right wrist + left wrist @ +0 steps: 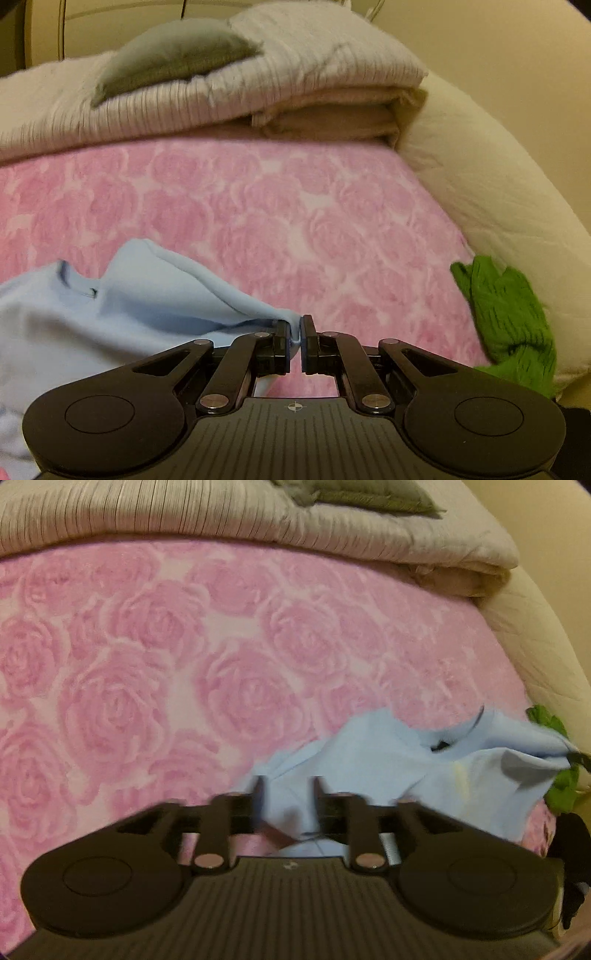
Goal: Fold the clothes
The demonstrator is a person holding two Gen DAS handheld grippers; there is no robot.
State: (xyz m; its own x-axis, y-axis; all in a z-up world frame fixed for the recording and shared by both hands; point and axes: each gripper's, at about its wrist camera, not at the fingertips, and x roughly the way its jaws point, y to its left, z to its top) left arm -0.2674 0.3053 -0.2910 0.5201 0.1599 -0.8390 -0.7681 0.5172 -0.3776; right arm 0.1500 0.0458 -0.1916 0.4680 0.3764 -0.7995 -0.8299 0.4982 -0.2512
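A light blue shirt lies crumpled on the pink rose bedspread, with its collar facing up. My left gripper hovers over the shirt's near left part. Its fingers stand apart, with blue cloth showing in the gap and no pad pressing on it. In the right wrist view the shirt stretches away to the left. My right gripper is shut on a pinched corner of it, which is lifted off the bedspread.
A green knitted garment lies at the bed's right edge, also visible as the green garment behind the shirt. A folded beige blanket with a grey pillow on it fills the far end. A cream quilt borders the right side.
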